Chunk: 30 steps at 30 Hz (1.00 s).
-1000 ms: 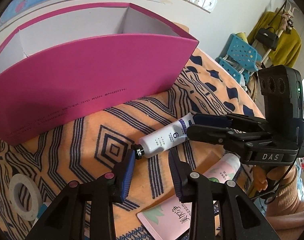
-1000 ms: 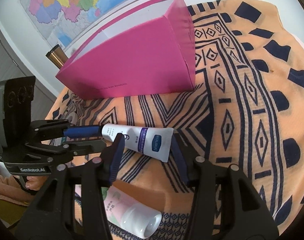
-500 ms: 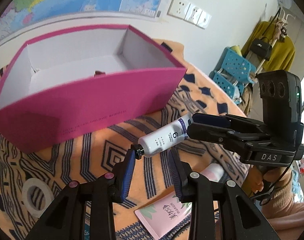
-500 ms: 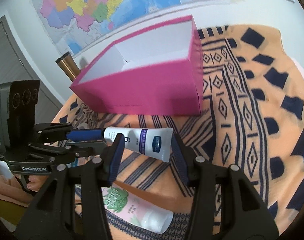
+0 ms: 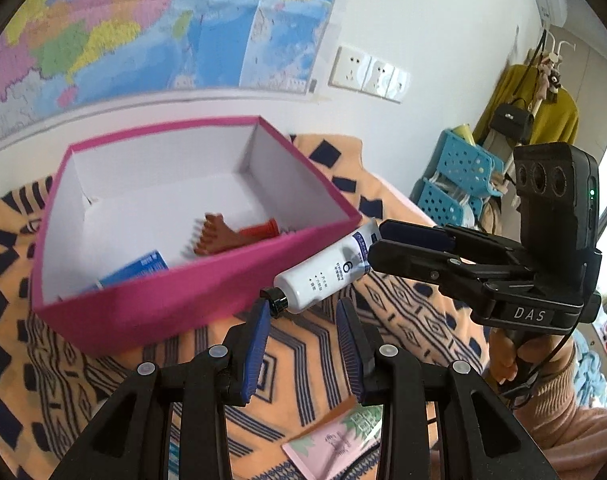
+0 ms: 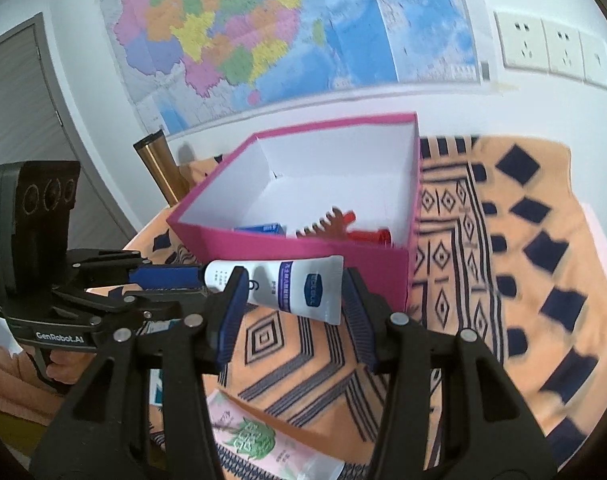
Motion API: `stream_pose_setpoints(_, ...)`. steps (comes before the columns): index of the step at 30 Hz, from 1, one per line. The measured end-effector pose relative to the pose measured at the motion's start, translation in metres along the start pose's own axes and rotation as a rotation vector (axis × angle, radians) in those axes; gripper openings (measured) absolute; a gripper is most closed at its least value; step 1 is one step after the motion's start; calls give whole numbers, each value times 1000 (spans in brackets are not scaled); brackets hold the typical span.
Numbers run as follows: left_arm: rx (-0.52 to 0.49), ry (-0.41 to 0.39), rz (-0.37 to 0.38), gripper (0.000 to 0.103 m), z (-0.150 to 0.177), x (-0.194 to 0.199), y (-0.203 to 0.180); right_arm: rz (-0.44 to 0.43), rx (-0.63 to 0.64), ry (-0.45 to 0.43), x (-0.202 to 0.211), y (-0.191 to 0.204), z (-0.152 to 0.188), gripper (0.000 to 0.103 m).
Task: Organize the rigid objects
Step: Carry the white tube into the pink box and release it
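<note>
A white tube (image 5: 327, 276) with a black cap and a purple band hangs in the air just in front of the pink box (image 5: 183, 280). My left gripper (image 5: 303, 308) is shut on its cap end. My right gripper (image 6: 293, 280) is shut across its flat crimped end (image 6: 319, 296). In the left wrist view the right gripper (image 5: 377, 242) comes in from the right; in the right wrist view the left gripper (image 6: 201, 284) comes in from the left. The pink box (image 6: 303, 252) stands open with a brown comb (image 5: 211, 236), a red handle (image 5: 263, 228) and a blue packet (image 5: 139, 268) inside.
An orange and navy patterned cloth (image 6: 503, 280) covers the table. A pink packet with green leaves (image 6: 255, 436) lies near the front edge under the grippers. A gold cylinder (image 6: 159, 168) stands behind the box on the left. Blue baskets (image 5: 459, 176) stand beyond the table on the right.
Both grippers have risen together with the tube, which has left the cloth. The views now look down into the box and show its contents.
</note>
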<state>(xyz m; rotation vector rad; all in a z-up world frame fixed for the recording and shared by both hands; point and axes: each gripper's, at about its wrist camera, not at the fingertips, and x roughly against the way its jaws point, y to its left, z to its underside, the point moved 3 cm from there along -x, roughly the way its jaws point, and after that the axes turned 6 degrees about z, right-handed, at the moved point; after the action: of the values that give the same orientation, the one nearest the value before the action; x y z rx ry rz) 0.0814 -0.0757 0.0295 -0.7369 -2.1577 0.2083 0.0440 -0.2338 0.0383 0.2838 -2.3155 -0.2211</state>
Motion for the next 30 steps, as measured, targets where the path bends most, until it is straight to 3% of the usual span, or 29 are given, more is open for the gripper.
stream_pose_setpoints(11,-6,-35,-43,33,-29,1,9,5,38,-53,-7,2,-34,51)
stream_pose_setpoints(30,28,25,-72,33,-48,-33,32,27,-3,-3,-43,-21,-46,51)
